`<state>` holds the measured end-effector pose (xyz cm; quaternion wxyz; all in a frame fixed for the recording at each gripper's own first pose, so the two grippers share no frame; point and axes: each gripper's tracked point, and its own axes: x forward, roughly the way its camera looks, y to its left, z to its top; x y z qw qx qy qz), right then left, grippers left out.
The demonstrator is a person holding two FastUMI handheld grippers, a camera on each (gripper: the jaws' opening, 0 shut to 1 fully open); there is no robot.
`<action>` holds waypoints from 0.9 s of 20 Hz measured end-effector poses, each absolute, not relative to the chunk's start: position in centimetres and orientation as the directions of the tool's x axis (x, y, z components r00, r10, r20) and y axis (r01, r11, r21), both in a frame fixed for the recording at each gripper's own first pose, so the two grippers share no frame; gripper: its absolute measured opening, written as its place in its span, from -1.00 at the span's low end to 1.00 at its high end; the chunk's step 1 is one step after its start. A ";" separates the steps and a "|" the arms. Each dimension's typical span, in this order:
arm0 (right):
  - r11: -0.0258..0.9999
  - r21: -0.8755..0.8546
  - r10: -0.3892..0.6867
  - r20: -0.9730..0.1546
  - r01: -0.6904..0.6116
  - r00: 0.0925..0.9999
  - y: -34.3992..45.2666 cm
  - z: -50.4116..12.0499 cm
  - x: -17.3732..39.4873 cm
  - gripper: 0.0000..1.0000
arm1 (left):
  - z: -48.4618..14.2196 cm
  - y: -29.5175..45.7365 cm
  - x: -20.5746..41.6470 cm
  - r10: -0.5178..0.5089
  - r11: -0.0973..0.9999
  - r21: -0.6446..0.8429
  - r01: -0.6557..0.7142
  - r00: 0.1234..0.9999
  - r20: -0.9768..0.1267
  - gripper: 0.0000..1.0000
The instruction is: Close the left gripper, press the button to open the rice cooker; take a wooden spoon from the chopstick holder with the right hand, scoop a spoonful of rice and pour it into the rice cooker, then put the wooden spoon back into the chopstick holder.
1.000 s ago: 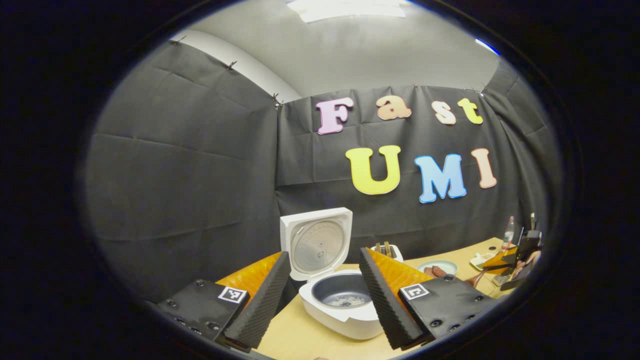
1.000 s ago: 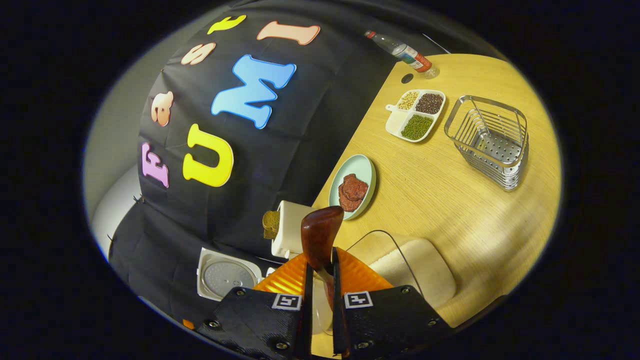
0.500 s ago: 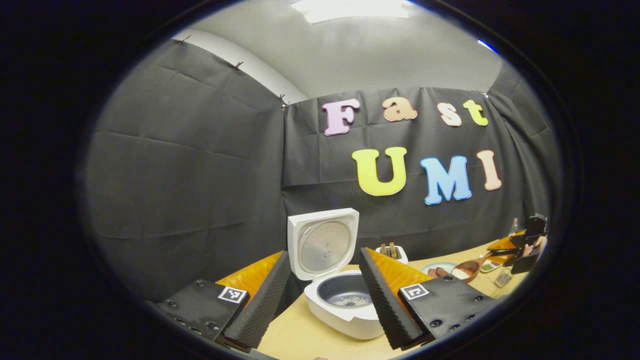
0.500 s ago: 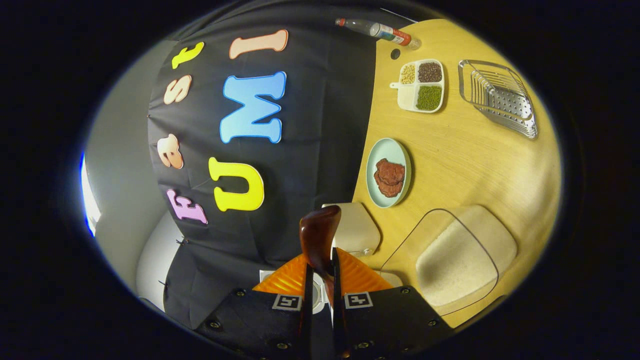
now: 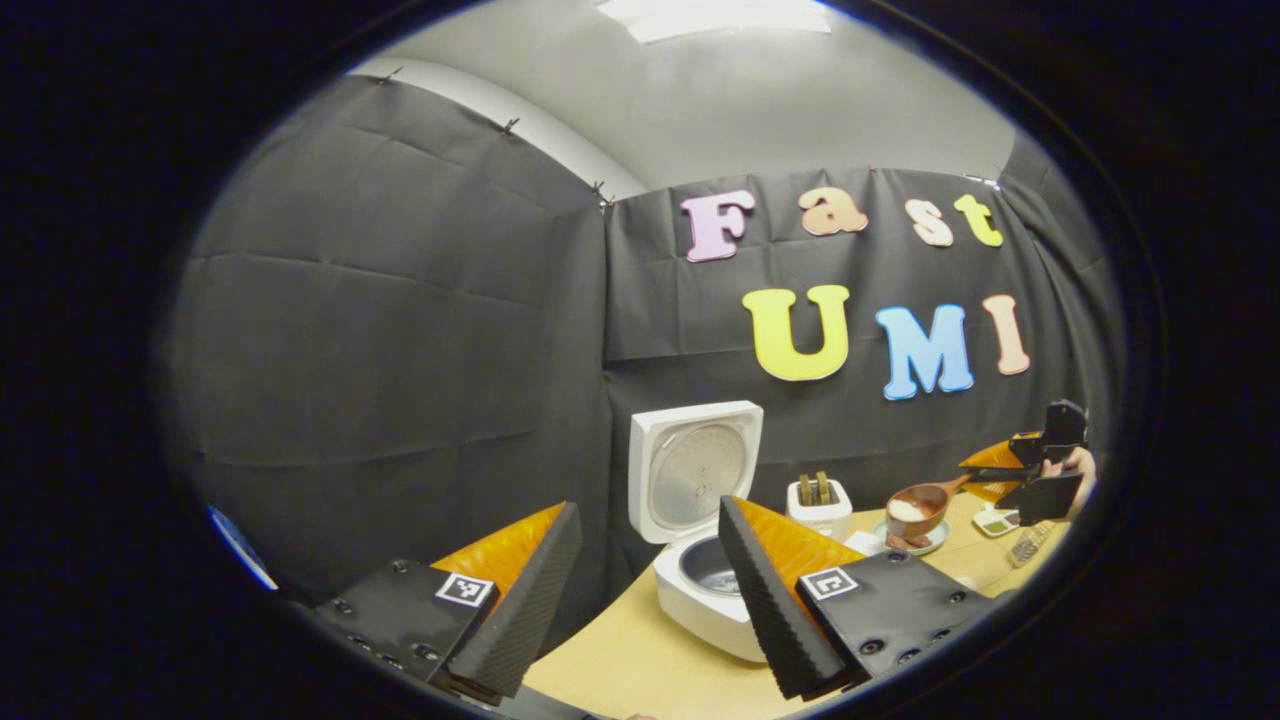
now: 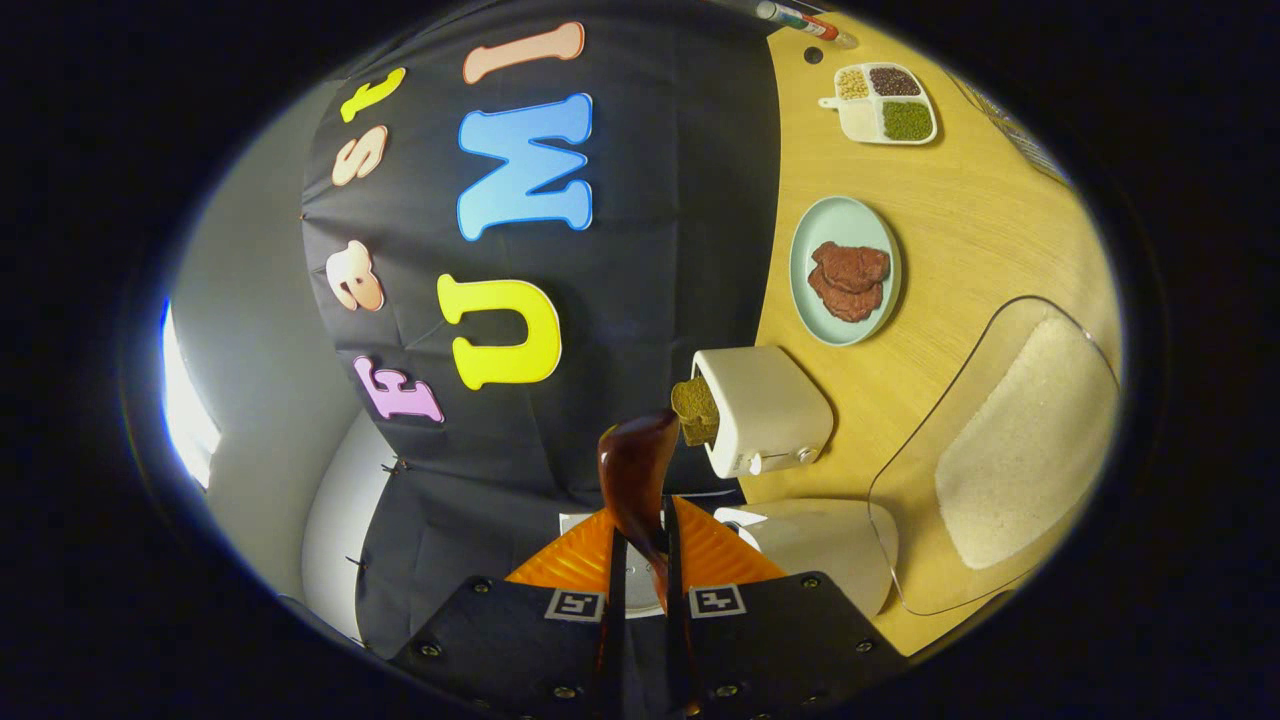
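Nearest you, the right gripper [image 6: 640,585] pinches the wooden spoon [image 6: 636,470] between pressed fingers; its camera is rolled sideways. Keep the bowl level while carrying the rice [image 5: 905,509]. Seen from the left gripper [image 5: 650,580], whose jaws stand spread and empty, the spoon hangs at three o'clock. The open rice cooker [image 5: 705,585] sits at five o'clock, the toaster [image 5: 820,505] just beyond. Tip only once above the pot.

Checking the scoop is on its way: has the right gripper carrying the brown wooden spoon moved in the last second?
Yes. In the left gripper view, the right gripper with the brown wooden spoon has travelled from the table's far end toward the open white rice cooker.
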<state>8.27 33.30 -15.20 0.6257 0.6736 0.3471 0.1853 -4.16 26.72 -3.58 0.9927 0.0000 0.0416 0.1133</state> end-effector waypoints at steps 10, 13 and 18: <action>0.103 0.979 0.757 -0.191 0.175 0.625 42.8 -14.6 9.1 -0.67 | -6.3 31.8 -7.9 0.334 0.941 -0.006 -0.338 0.932 -0.142 0.92; 0.161 0.977 0.769 -0.211 0.137 0.604 45.8 -15.1 9.4 -0.67 | -6.9 33.1 -8.9 0.365 0.929 -0.002 -0.369 0.919 -0.151 0.83; 0.288 0.956 0.775 -0.262 0.047 0.575 50.2 -16.4 10.1 -0.67 | -8.2 35.1 -10.6 0.415 0.905 -0.015 -0.425 0.890 -0.187 0.92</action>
